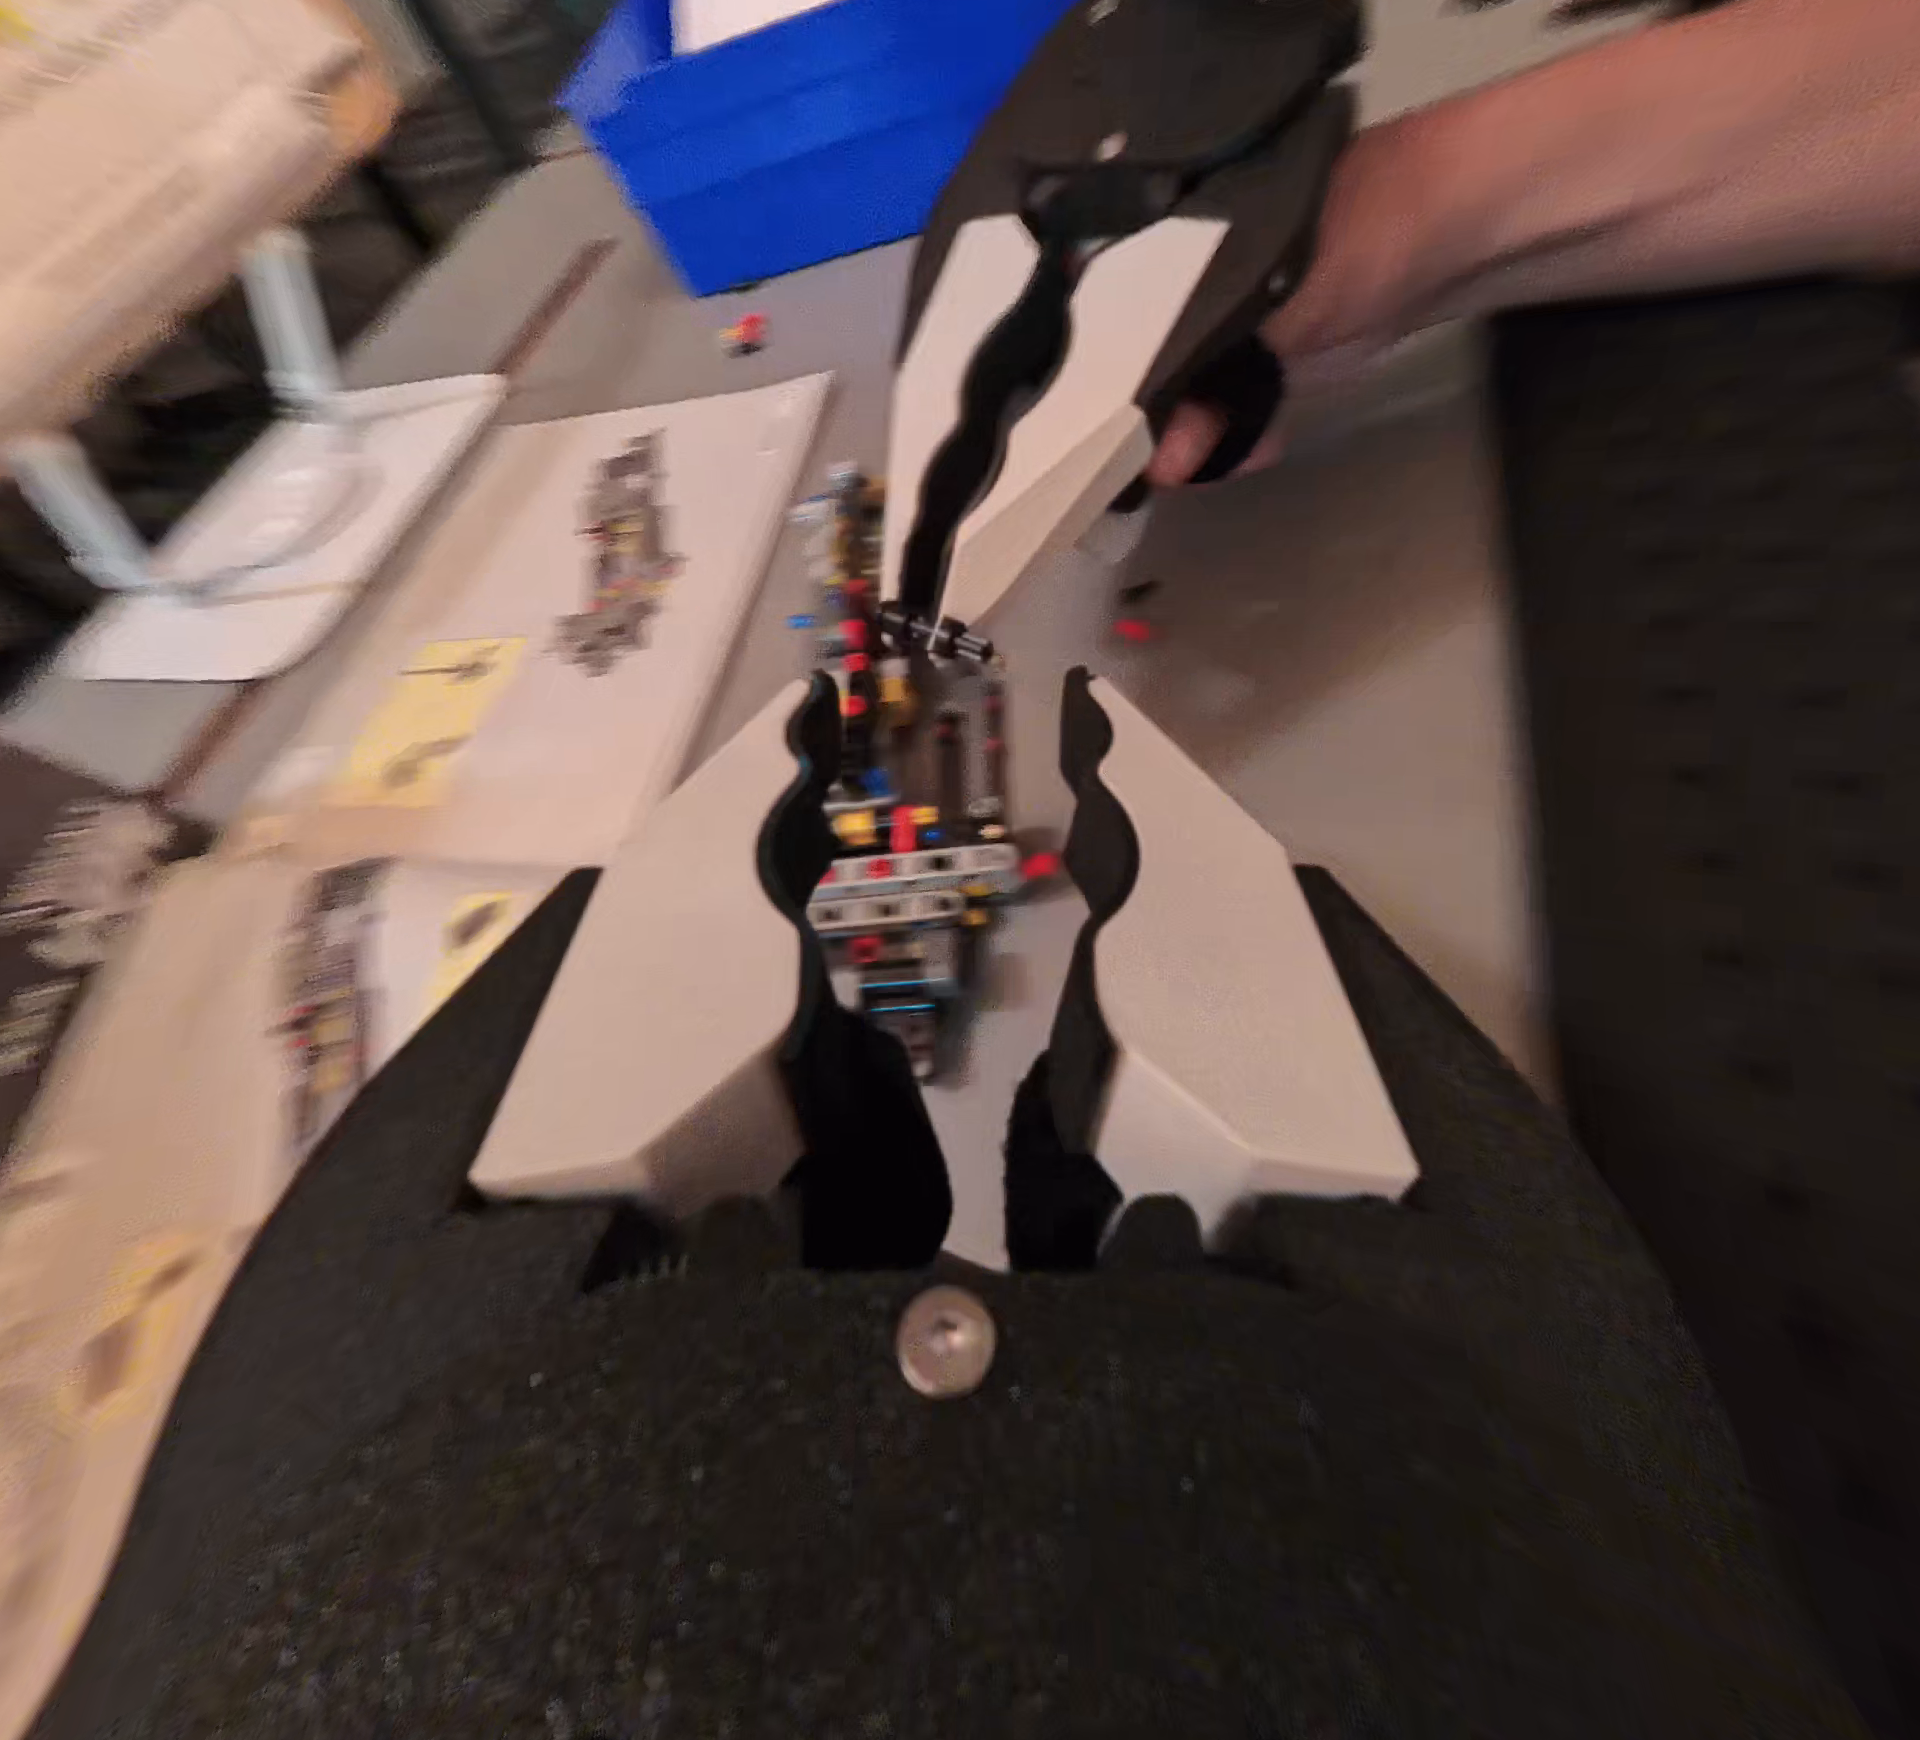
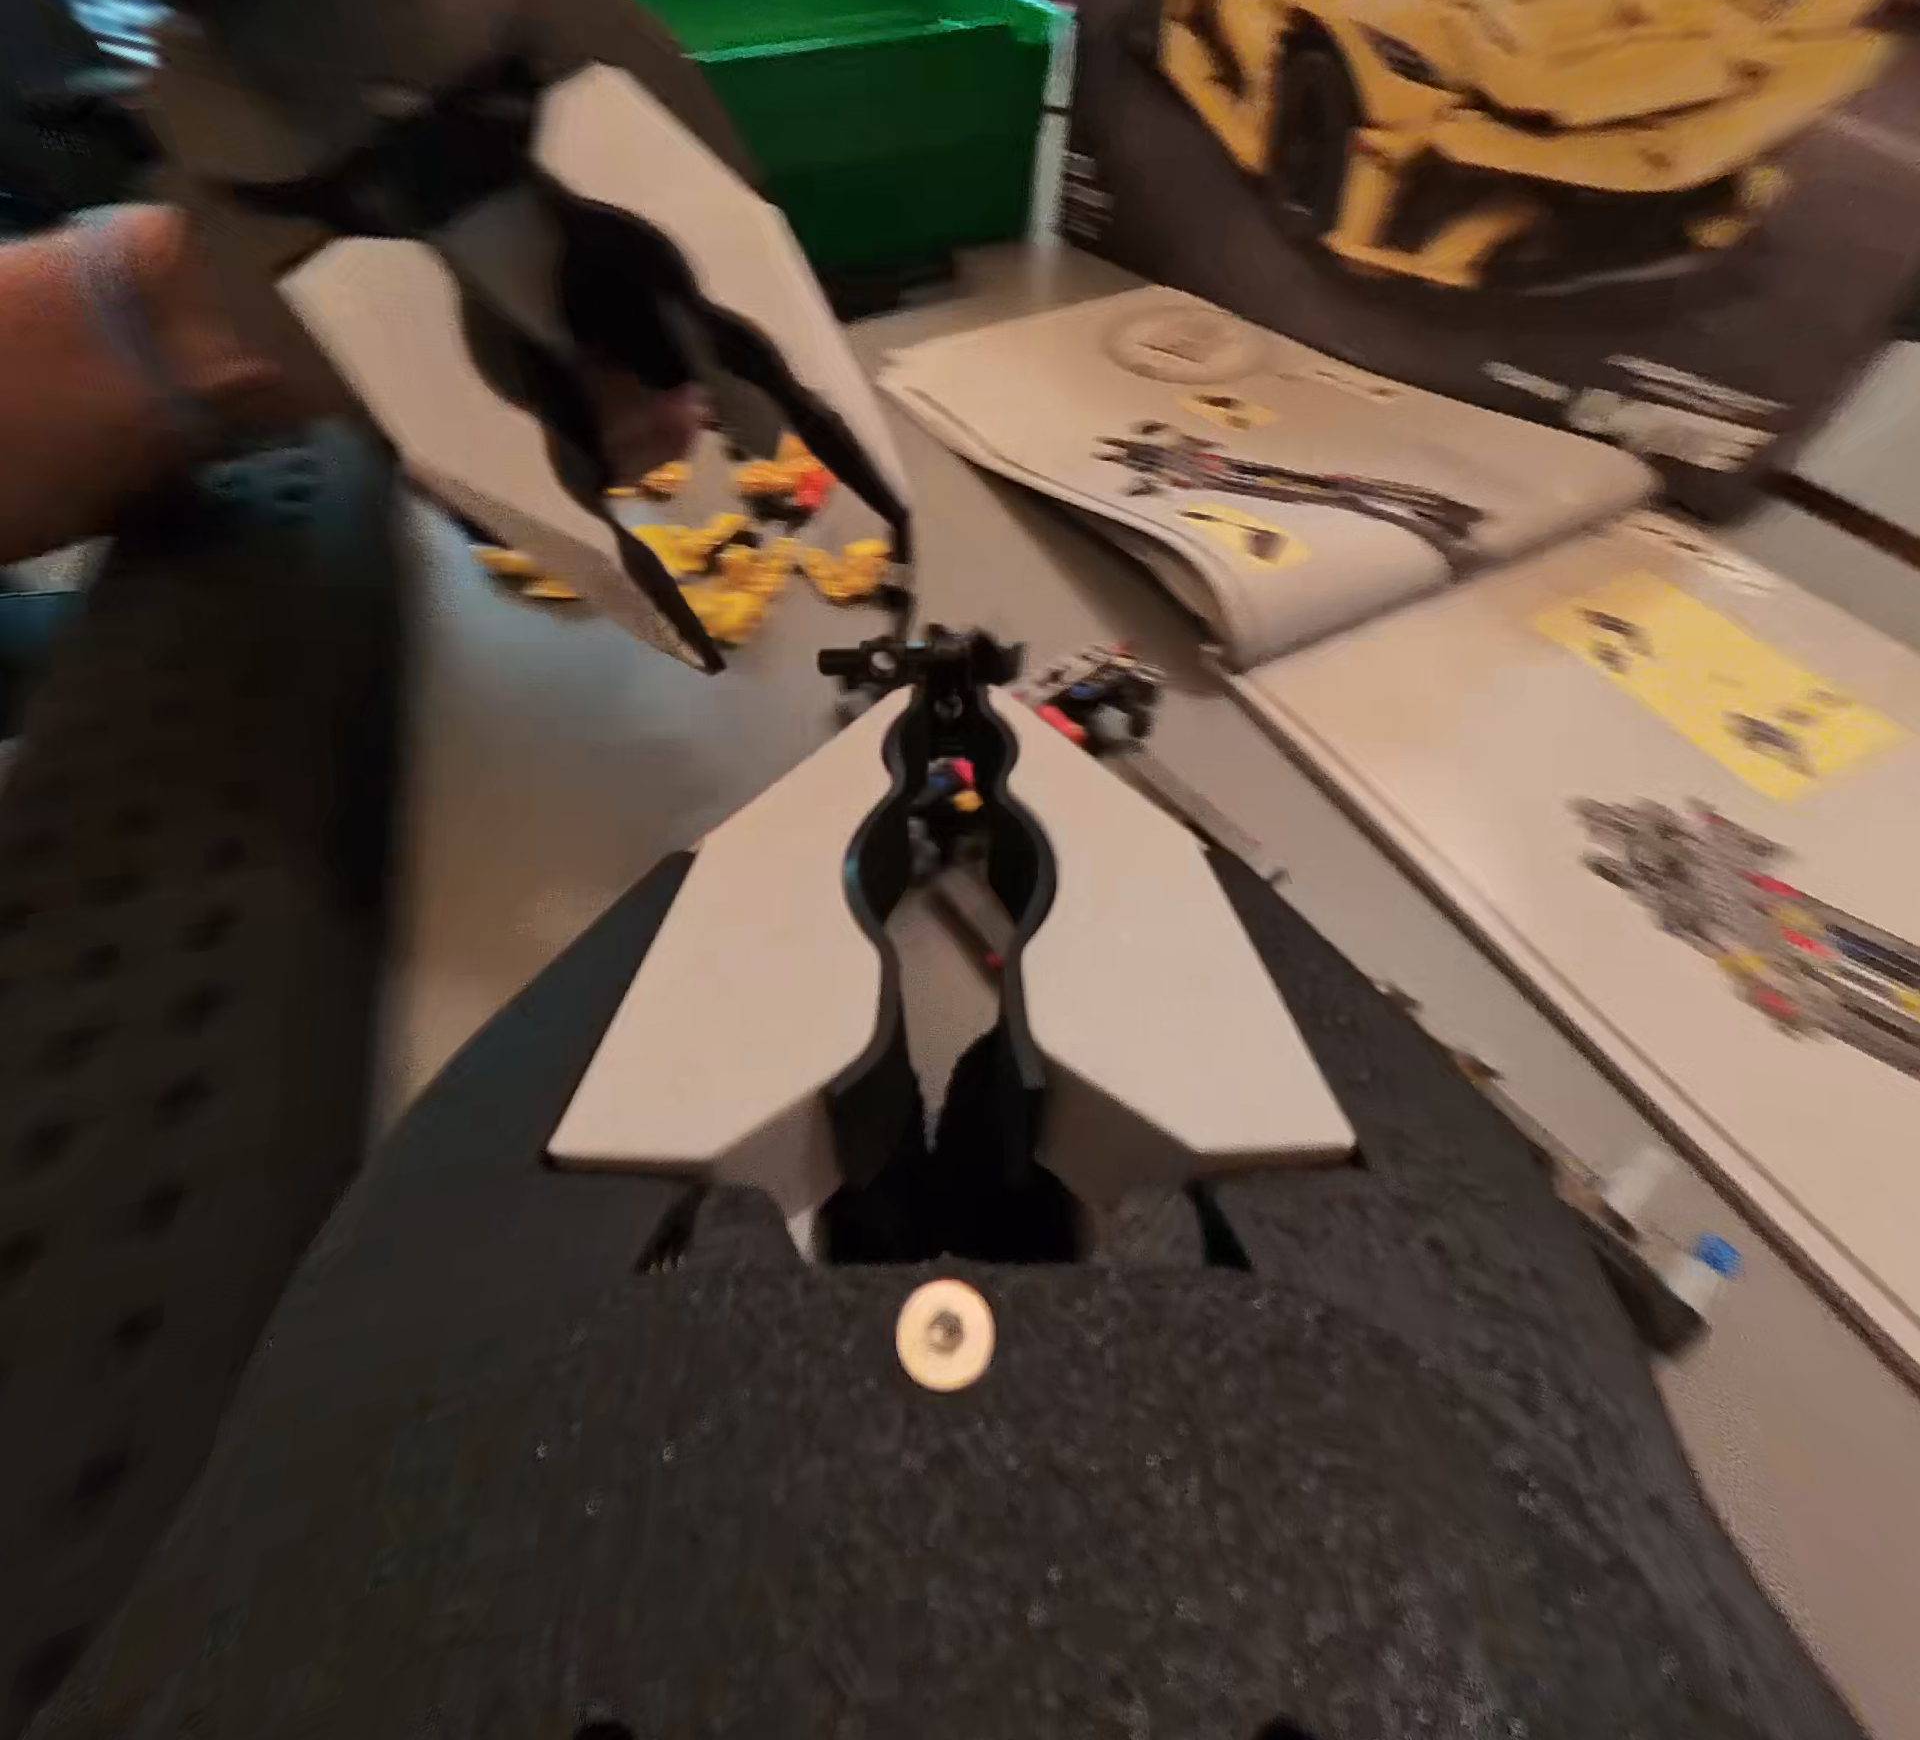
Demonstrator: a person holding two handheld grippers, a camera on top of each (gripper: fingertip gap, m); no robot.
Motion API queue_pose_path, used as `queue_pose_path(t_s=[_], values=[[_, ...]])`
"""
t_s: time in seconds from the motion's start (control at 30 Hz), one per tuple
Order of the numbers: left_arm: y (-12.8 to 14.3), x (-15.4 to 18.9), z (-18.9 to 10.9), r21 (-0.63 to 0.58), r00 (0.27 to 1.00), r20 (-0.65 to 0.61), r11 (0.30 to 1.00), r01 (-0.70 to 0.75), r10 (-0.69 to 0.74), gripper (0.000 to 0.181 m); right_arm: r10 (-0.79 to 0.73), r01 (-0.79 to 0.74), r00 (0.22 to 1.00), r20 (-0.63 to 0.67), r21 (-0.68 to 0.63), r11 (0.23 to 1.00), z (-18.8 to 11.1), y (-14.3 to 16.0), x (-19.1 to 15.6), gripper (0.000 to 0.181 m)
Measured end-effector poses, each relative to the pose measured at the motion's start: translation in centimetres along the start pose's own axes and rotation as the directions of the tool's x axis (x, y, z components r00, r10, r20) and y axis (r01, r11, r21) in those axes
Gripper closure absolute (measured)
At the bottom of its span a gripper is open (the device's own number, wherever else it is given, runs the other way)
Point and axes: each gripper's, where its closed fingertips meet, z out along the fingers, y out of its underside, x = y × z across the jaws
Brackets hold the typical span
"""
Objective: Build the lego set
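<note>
Now the right tool [image 2: 943,664] is clenched on a small black knobbly pin piece [image 2: 914,657], its long axis crosswise to the fingers, just above the long, studded, multicoloured chassis [image 1: 914,817] on the smooth grey bench [image 1: 1299,755]; the left tool [image 1: 945,682] gapes wide astride that chassis.

right hand-held gripper [image 2: 948,688] pinching black piece [image 2: 920,654]

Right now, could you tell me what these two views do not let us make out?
- Left wrist view: instruction pages, blurred.
- Left wrist view: lego chassis, sides behind left gripper.
- Right wrist view: black pin piece in right gripper, blurred.
- Right wrist view: yellow pieces, partly behind left gripper.
</note>
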Motion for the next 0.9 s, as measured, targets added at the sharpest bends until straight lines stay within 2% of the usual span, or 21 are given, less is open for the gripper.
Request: queue_pose_path(t_s=[0.07,0.1,0.17,0.37,0.7,0.8,0.9], values=[[-0.5,1.7,-0.7,0.053,0.974,-0.209,0.993,0.103,-0.089,0.137,0.001,-0.012,0.979,0.205,0.053,0.999,-0.4,-0.8,-3.0,0.175],[-1.0,2.5,-1.1,0.084,0.953,-0.286,0.988,0.127,-0.098,0.137,0.013,-0.031,0.967,0.253,0.066,0.997,-0.5,-1.3,-3.7,0.175],[-1.7,3.4,-1.3,0.131,0.936,-0.343,0.983,0.131,-0.079,0.137,0.025,-0.048,0.943,0.332,0.061,0.997,-0.5,-1.4,-4.9,0.175],[-1.7,3.9,-0.7,0.148,0.941,-0.327,0.979,0.139,-0.084,0.150,0.007,-0.032,0.928,0.373,0.060,0.998,-0.7,-1.2,-5.9,0.175],[-1.0,3.9,-0.1,0.157,0.946,-0.308,0.975,0.154,-0.100,0.152,0.001,-0.008,0.936,0.352,0.018,1.000,-0.4,-0.3,-5.7,0.175],[-1.3,4.0,-0.3,0.184,0.942,-0.321,0.969,0.167,-0.101,0.152,-0.008,-0.008,0.932,0.363,0.043,0.999,-0.6,-0.6,-6.0,0.175],[-0.6,3.3,0.3,0.137,0.956,-0.270,0.978,0.160,-0.118,0.153,-0.029,0.028,0.955,0.295,0.008,1.000,-0.1,0.0,-4.7,0.175]])
